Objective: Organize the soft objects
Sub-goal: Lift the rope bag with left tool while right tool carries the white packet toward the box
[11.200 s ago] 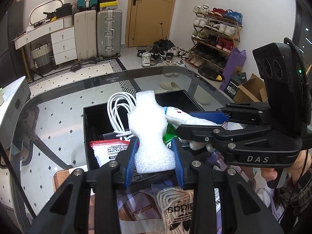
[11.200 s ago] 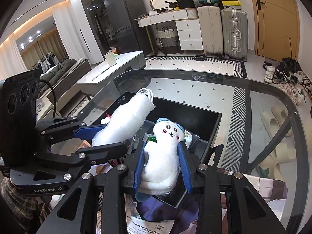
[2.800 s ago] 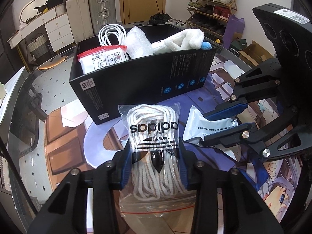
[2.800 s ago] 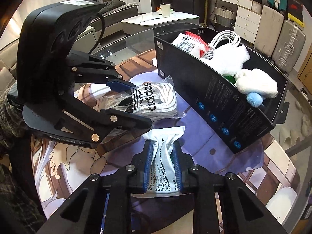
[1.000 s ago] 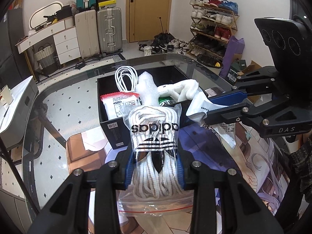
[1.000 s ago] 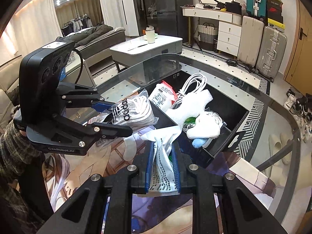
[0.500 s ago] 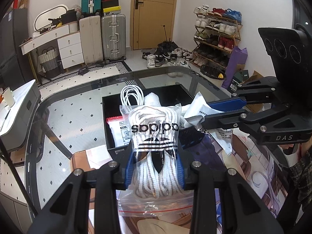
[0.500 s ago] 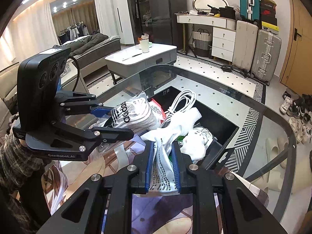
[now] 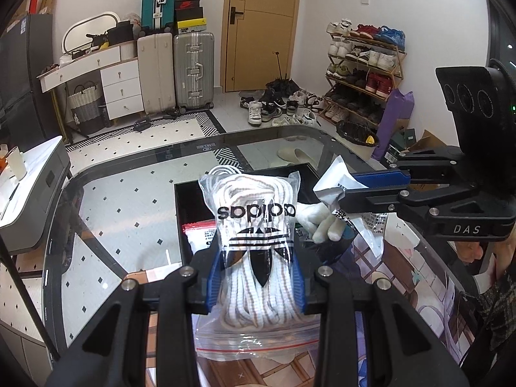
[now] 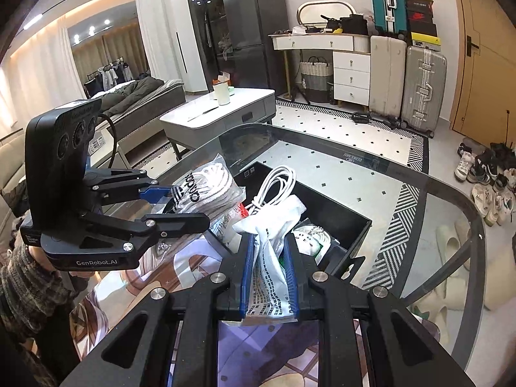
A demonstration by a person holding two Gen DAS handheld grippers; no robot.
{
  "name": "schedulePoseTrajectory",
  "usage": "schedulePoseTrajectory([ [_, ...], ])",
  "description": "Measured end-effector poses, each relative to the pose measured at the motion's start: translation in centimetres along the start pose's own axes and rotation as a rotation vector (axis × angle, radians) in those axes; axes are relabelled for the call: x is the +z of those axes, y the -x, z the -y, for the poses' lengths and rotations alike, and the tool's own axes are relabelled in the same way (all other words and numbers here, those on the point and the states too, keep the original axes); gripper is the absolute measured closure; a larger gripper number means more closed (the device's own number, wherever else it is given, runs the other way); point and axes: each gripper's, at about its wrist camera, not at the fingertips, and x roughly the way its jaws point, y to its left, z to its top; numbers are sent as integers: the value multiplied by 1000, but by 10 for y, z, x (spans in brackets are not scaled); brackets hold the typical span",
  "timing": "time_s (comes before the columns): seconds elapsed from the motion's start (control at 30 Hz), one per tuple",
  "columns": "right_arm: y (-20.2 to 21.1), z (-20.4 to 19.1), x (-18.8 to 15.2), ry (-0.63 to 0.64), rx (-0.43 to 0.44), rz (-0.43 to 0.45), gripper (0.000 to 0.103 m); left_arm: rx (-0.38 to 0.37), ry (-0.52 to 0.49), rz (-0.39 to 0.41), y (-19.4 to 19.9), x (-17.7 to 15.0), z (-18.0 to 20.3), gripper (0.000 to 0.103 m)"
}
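Shoelace bag (image 9: pixel 254 225), clamped in left jaws, hides most of box (image 9: pixel 183 200); right jaws clamp white packet (image 10: pixel 269 277).

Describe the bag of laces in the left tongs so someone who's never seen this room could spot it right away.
Start at the glass table and find the black box on it. Held up in front of the box, between the blue pads of the left tongs, is the clear zip bag of white laces. Unlike the white printed packet in the right tongs, it carries a black Adidas logo.
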Motion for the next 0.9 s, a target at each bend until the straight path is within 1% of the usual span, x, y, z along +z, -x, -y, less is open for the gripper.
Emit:
schedulePoseTrajectory([
  [0.2,2,11,3,-44,-21,45,85,0,19,24,-6,6,0,69],
  [0.3,6,15,4,-61,-44,76,85,15,29,47,-9,7,-2,69],
  [0.5,7,25,7,-138,-58,133,85,25,70,59,-19,9,-9,69],
  [0.67,1,29,8,-156,-56,123,85,32,77,52,-26,12,-10,69],
  [0.8,-5,25,11,-147,-56,105,85,34,73,29,-33,12,-11,69],
  [0.9,-11,23,19,-124,-76,87,85,34,78,19,-36,15,-12,69],
])
